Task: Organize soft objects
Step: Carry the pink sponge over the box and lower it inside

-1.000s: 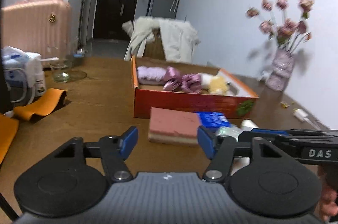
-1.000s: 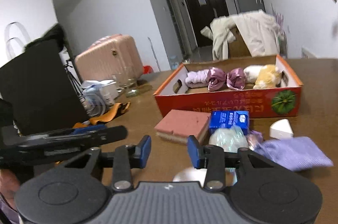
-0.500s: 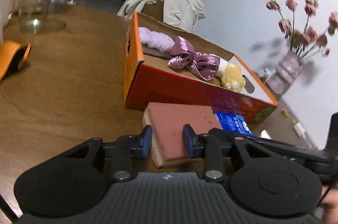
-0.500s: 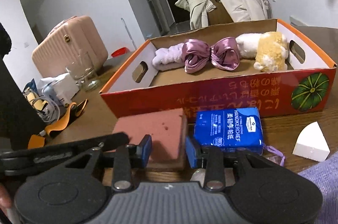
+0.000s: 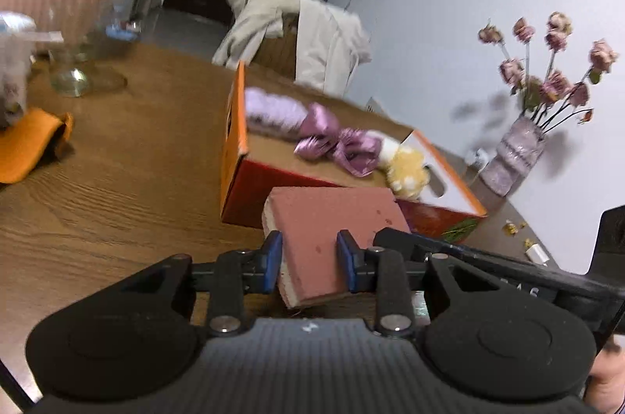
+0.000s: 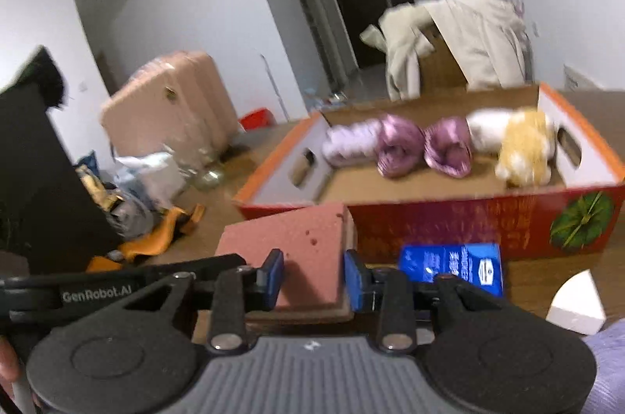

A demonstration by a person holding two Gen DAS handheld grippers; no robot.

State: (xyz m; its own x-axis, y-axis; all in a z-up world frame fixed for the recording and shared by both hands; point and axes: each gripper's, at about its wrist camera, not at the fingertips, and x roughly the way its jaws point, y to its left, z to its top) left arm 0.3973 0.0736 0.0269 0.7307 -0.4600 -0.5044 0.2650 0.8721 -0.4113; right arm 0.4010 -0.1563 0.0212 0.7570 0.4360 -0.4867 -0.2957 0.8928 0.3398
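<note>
Left gripper [image 5: 308,267] clamped on pink rectangular foam sponge [image 5: 332,218], lifted and tilted before orange cardboard box [image 5: 234,124]. Right gripper [image 6: 312,275] pads flank same sponge; contact unclear.

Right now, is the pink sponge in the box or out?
Out. The sponge is in front of the box, tilted, between the left jaws.

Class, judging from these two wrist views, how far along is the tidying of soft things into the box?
Done: a fluffy lilac piece, satin bow and yellow plush lie in the orange box. In hand: left gripper and right gripper both clamp the pink sponge. Left: blue tissue pack, white wedge and lilac cloth on the table.
</note>
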